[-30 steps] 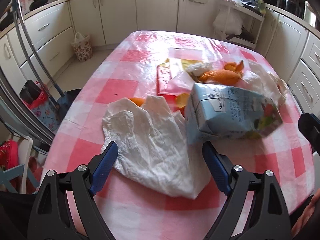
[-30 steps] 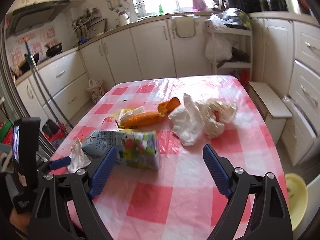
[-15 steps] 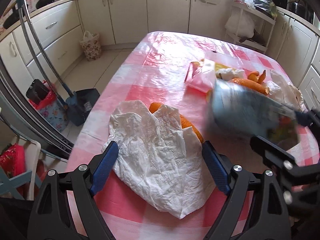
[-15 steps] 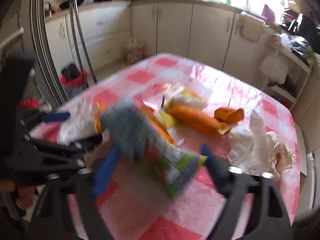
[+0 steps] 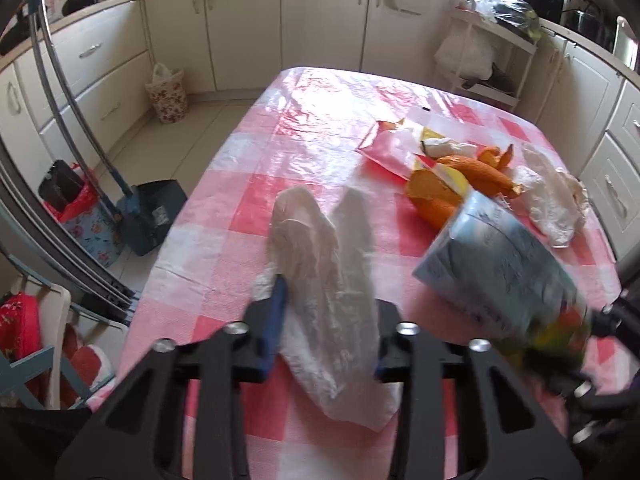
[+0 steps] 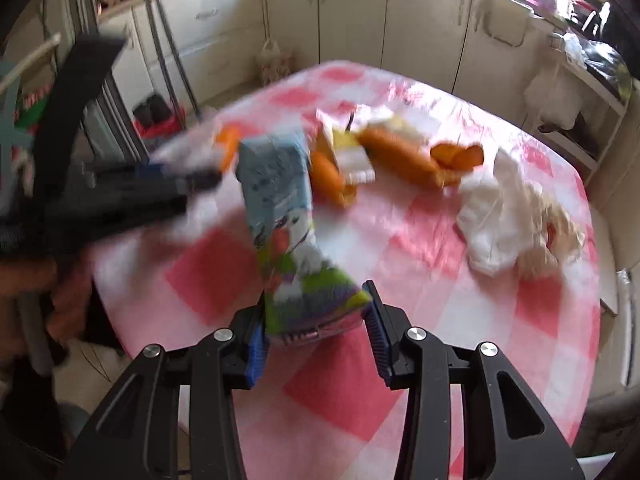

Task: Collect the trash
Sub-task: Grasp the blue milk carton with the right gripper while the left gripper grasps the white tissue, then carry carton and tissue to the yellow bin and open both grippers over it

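Both grippers have closed in since the earlier frame: the left gripper [image 5: 326, 320], wide a moment ago, now pinches the white plastic bag [image 5: 324, 264], and its jaws are closing on it. On the other side, the right gripper [image 6: 316, 336] clamps the carton [image 6: 284, 224], lifted and tilted, jaws closing too. I'd call this the bagging step: 2 grips set, next the carton must meet the bag's mouth. Farther out, orange peels [image 5: 472, 172] and crumpled wrappers [image 6: 516, 220] wait on the checked tablecloth [image 5: 312, 128]; its left edge lies close, its far half open.
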A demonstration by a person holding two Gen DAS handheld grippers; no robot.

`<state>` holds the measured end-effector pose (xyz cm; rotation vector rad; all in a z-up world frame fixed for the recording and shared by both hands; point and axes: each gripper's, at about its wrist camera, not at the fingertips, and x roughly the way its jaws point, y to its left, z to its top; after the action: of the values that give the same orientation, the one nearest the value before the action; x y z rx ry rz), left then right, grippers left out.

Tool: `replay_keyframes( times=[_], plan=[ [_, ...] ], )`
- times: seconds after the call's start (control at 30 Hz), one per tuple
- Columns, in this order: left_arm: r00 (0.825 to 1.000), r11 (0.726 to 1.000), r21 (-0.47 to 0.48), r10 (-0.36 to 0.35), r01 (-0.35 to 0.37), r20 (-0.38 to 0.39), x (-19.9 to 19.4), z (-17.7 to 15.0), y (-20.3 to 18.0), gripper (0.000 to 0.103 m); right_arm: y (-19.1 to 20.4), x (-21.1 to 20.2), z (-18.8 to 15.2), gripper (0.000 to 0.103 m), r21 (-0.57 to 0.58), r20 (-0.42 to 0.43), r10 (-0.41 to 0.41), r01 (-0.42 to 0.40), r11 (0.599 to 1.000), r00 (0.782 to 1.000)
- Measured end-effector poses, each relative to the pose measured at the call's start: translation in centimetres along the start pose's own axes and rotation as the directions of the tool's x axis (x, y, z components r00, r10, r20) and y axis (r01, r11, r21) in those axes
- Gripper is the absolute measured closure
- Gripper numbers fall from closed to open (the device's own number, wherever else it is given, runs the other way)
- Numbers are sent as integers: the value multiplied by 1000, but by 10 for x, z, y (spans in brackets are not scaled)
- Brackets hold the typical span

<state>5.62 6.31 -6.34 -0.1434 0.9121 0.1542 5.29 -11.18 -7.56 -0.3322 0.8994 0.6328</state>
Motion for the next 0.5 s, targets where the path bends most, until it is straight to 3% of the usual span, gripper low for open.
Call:
replay_keyframes(
  times=[0.03, 0.07, 0.1, 0.17, 0.23, 0.27, 0.3, 0.4, 0.47, 0.5],
  plan=[
    [1000, 1000, -4, -24, 24, -5, 0, -1, 0, 83, 4, 1, -2, 52, -9, 5, -20, 20, 1000, 1000],
    [999, 999, -6, -45, 45, -10, -1, -2, -2, 84, 5, 1, 0, 38, -9, 16, -27, 27, 1000, 999],
    [998, 998, -3, -63, 63, -12, -2, -3, -4, 87, 7, 0, 2, 33, -3, 40, -37, 37, 999, 999],
    [996, 997, 8, -83, 83, -17, -4, -6, -7, 90, 10, -1, 7, 33, 5, 83, -50, 50, 999, 995],
    [996, 996, 20, -90, 90, -17, -7, -8, -9, 92, 13, 3, 11, 38, 7, 94, -61, 61, 998, 994],
    [996, 996, 21, -89, 90, -14, -9, -8, -8, 92, 12, 7, 13, 51, 10, 87, -60, 59, 998, 994],
    [996, 996, 15, -93, 93, -12, -12, -8, -6, 92, 13, 12, 14, 57, 10, 71, -61, 61, 998, 996],
    [996, 996, -24, -85, 85, -1, -18, -5, 7, 90, 11, 10, 11, 60, 15, 70, -71, 70, 997, 995],
    [996, 994, -60, -92, 91, -6, -18, -5, 17, 82, 7, 1, 7, 60, 29, 84, -79, 77, 997, 993],
    [997, 994, -74, -82, 81, -6, -18, -5, 21, 73, 4, -4, 5, 60, 42, 93, -81, 78, 996, 992]
  ],
)
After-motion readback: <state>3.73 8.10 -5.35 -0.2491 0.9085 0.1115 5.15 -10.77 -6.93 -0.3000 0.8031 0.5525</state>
